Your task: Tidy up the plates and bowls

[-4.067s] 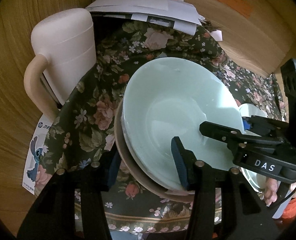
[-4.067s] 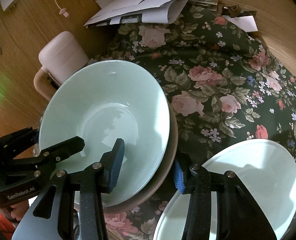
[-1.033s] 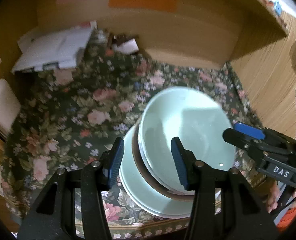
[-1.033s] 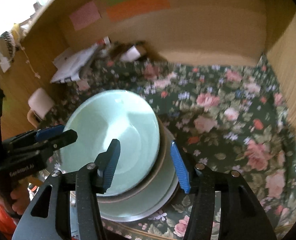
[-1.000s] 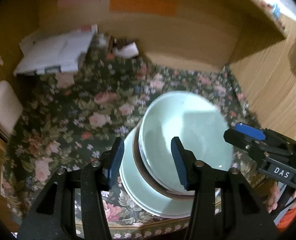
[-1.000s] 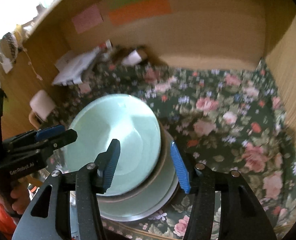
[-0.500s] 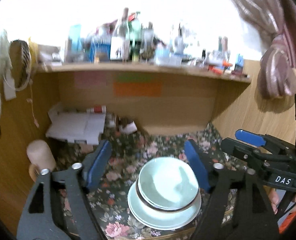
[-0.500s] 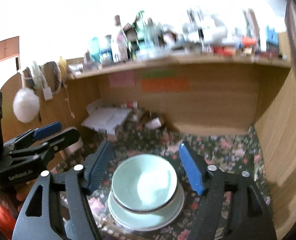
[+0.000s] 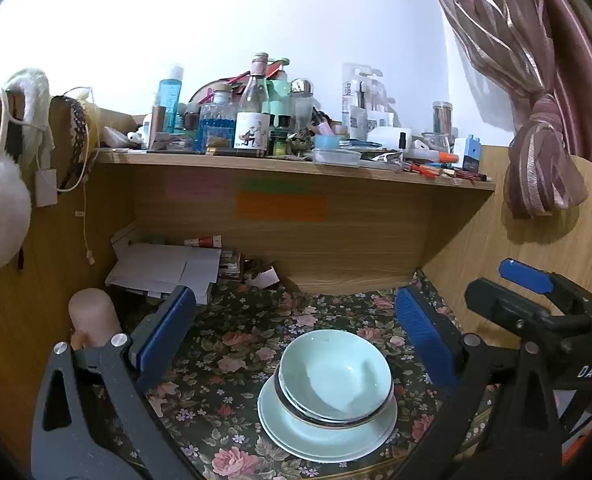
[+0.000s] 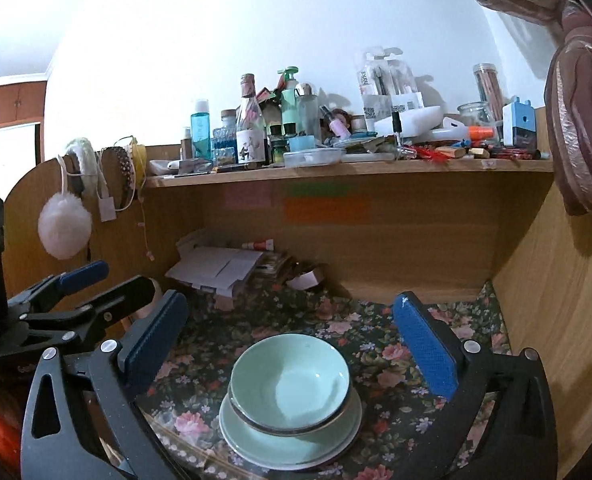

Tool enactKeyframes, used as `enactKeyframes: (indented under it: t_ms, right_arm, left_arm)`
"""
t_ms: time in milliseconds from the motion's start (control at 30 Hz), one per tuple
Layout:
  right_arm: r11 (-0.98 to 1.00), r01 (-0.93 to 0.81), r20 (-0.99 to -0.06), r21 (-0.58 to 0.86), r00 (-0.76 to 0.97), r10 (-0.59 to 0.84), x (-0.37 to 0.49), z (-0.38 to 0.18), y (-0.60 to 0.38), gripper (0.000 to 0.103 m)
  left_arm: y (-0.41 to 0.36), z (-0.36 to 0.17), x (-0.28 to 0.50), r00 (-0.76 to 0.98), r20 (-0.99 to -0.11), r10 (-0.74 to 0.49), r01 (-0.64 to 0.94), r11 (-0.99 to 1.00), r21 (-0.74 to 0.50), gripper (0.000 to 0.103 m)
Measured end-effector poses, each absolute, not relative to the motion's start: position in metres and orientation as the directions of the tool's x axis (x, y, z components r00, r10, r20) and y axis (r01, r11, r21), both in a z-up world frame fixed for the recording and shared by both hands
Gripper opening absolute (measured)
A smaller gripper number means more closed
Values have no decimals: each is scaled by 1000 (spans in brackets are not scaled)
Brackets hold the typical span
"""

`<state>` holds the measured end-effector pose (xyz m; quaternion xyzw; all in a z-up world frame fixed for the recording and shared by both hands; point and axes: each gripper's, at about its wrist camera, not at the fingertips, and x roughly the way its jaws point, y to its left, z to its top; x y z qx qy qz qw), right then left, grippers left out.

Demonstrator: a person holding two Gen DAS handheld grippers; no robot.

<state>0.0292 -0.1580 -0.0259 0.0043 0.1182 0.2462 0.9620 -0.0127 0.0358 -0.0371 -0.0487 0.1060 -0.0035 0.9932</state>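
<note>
Resting on a pale-green plate (image 9: pixel 296 438), nested green bowls (image 9: pixel 336 372), seemingly two; both hand-held grippers (image 9: pixel 296 340) (image 10: pixel 291 344) gape wide, empty.

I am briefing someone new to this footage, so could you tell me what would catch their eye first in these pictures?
The pale green bowl stands out first, nested in a brown-rimmed bowl on a green plate, at the front of the floral tablecloth. Above it, a wooden shelf is crowded with bottles and jars. The left hand-held gripper and right hand-held gripper both frame the stack, open and empty.
</note>
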Motion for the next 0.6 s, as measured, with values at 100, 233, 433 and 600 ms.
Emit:
enactKeyframes:
  t_ms: [100,233,433,600]
  right_arm:
    - [879,-471,-225,71,851,474,28,-26,-158,103]
    - [879,-472,-224,71,851,475,28,-27,-158,103]
    - [878,-473,-230,77,848,478,31,-30,-159,103]
    - [875,-475,-234,90,844,482,35,-31,-160,103]
  left_arm:
    - [37,-39,-13,977,-211,-22,1,995,-98,101]
    - [37,-39,-13,977,-211,-24,3,995,-101,102]
    - [35,-40,-11,976,-215,-30,8,995,-102,102]
    - [34,-40,-9,976,-215,-32,12,995,-96,102]
